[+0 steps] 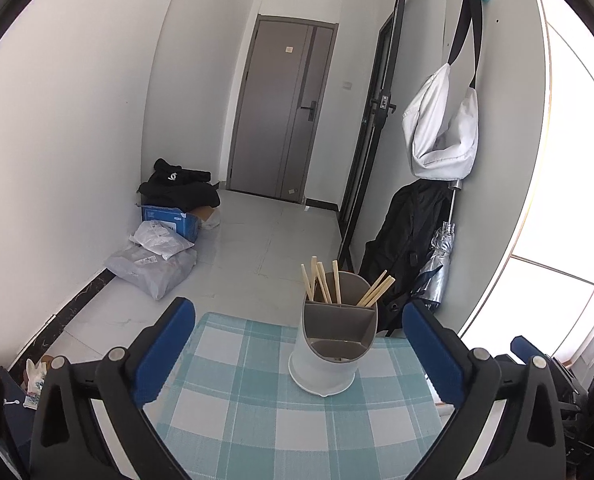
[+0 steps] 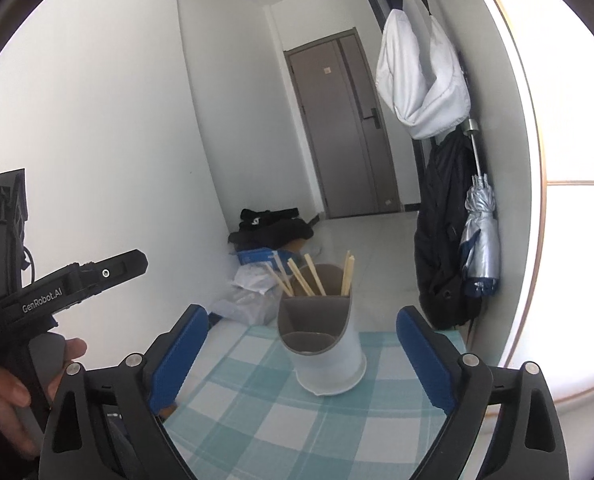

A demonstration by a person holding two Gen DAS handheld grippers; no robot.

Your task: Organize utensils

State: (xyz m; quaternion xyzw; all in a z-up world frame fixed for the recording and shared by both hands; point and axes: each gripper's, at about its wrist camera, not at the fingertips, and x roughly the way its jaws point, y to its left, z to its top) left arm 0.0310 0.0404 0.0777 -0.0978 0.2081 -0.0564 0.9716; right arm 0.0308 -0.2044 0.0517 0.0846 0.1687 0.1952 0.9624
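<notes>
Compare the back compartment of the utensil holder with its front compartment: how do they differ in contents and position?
The back compartment holds several wooden chopsticks leaning out in different directions; the front compartment looks empty. The back compartment sits at the tall side of the slanted rim, the front compartment at the low side. Both share the utensil holder, grey inside, standing upright on the checked tablecloth.

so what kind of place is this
Likely a home entryway: a grey-brown entrance door, a white bag hanging by black straps beside a folded silver umbrella, and a small table with teal checked cloth.
</notes>
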